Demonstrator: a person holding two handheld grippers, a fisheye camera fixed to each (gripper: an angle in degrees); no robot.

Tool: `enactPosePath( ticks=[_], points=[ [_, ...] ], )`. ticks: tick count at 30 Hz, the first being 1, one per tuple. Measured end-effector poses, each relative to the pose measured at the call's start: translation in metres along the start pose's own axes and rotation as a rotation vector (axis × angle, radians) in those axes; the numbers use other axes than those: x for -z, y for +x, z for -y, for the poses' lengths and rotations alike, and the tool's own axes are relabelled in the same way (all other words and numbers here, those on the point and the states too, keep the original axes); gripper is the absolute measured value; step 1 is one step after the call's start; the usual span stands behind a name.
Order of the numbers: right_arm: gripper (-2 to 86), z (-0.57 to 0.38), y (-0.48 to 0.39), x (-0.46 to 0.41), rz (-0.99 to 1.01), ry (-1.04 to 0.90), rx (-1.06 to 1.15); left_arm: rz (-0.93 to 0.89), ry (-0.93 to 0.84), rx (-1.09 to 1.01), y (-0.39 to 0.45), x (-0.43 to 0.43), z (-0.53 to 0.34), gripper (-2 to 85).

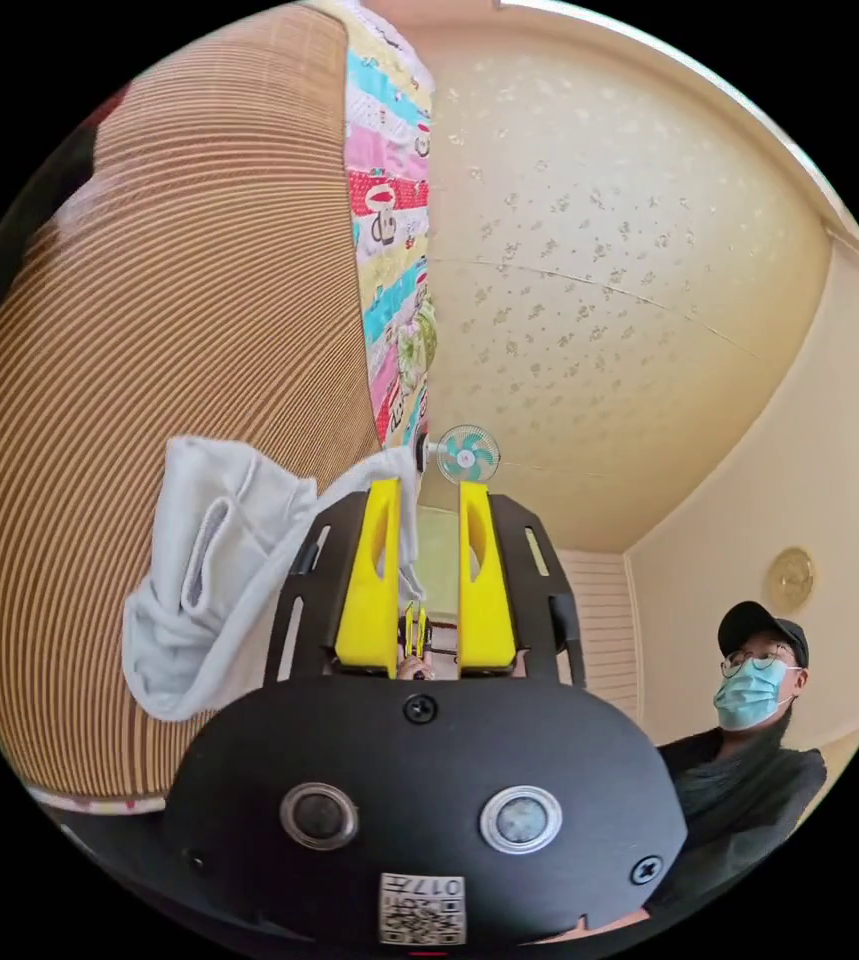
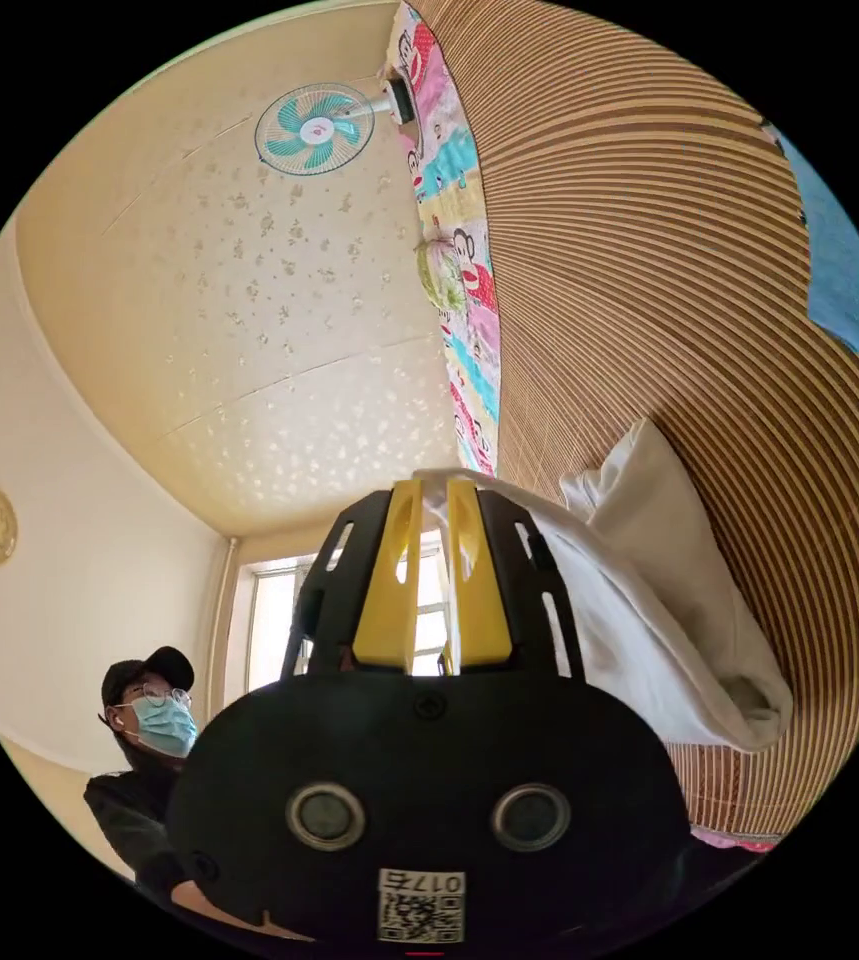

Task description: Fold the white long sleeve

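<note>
White shirt (image 2: 649, 610) cloth is pinched between the right claw (image 2: 434, 490) jaws and hangs beside it over the mat (image 2: 669, 250). The left claw (image 1: 427, 492) gapes wide, shirt (image 1: 209, 570) draped on one jaw

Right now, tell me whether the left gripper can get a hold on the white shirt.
Probably yes. The white shirt drapes against the outer side of one yellow finger of the left gripper, with nothing between them. The fingers stand apart, and the gap looks empty.
</note>
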State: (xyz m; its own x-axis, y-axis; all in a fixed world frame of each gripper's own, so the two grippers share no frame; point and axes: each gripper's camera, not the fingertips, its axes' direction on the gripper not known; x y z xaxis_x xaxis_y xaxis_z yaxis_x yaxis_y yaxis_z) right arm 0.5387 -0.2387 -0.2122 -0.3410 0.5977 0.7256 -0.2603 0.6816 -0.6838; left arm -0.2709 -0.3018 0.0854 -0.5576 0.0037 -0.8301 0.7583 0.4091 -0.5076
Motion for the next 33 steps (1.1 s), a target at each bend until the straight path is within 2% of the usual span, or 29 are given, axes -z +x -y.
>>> enactPosePath(
  ticks=[1,3,5,6,8,9,11,13,14,15,16,17,19,20,22,23,27,30,33],
  points=[
    [1.5,0.010,-0.007,-0.015,-0.048,-0.008,0.021,0.039,-0.002,0.000,0.000,-0.002,0.005,7.3],
    [1.3,0.013,-0.022,-0.039,-0.207,-0.065,0.080,0.260,-0.018,-0.004,0.001,-0.007,0.005,8.5],
    [1.2,-0.005,-0.040,-0.077,-0.475,-0.207,0.248,0.439,-0.080,-0.018,-0.001,-0.015,-0.010,9.6],
    [1.1,-0.014,-0.043,-0.088,-0.545,-0.239,0.296,0.558,-0.121,-0.009,-0.008,-0.020,-0.026,11.3],
    [0.9,-0.054,-0.042,-0.125,-0.759,-0.331,0.466,0.700,-0.138,0.037,-0.024,-0.024,-0.056,14.6],
    [0.9,-0.064,-0.039,-0.135,-0.806,-0.351,0.506,0.750,-0.132,0.071,-0.037,-0.024,-0.076,16.1],
    [0.9,-0.110,-0.023,-0.173,-0.949,-0.421,0.680,0.762,-0.128,0.133,-0.059,-0.025,-0.101,17.0],
    [0.9,-0.143,-0.005,-0.200,-0.955,-0.513,0.823,0.707,-0.131,0.213,-0.083,-0.027,-0.118,16.6],
    [0.9,-0.161,0.013,-0.217,-0.934,-0.629,0.905,0.646,-0.111,0.255,-0.096,-0.027,-0.127,15.8],
    [0.8,-0.167,0.026,-0.225,-0.944,-0.696,0.925,0.579,-0.070,0.288,-0.107,-0.025,-0.132,14.1],
    [0.7,-0.176,0.060,-0.241,-1.057,-0.839,0.906,0.552,-0.051,0.312,-0.112,-0.025,-0.134,13.2],
    [0.6,-0.179,0.087,-0.247,-1.144,-0.896,0.893,0.492,-0.021,0.365,-0.122,-0.023,-0.136,10.8],
    [0.6,-0.173,0.078,-0.240,-1.090,-0.853,0.890,0.357,0.005,0.396,-0.127,-0.025,-0.135,7.5],
    [0.6,-0.159,0.072,-0.238,-1.078,-0.864,0.769,0.290,0.004,0.346,-0.117,-0.031,-0.131,6.0],
    [0.8,-0.148,0.051,-0.214,-0.952,-0.792,0.718,0.257,-0.081,0.154,-0.081,-0.051,-0.121,5.4],
    [0.8,-0.144,0.035,-0.189,-0.900,-0.710,0.705,0.264,-0.169,0.025,-0.049,-0.073,-0.117,5.3],
    [1.1,-0.131,0.014,-0.099,-0.917,-0.519,0.545,0.310,-0.512,-0.392,0.050,-0.179,-0.140,5.2],
    [1.7,-0.129,0.015,-0.021,-0.775,-0.457,0.444,0.255,-0.741,-0.551,0.079,-0.263,-0.184,5.2],
    [3.5,-0.128,0.037,0.036,-0.735,-0.488,0.289,0.277,-0.940,-0.576,0.069,-0.339,-0.234,7.0]
  ],
)
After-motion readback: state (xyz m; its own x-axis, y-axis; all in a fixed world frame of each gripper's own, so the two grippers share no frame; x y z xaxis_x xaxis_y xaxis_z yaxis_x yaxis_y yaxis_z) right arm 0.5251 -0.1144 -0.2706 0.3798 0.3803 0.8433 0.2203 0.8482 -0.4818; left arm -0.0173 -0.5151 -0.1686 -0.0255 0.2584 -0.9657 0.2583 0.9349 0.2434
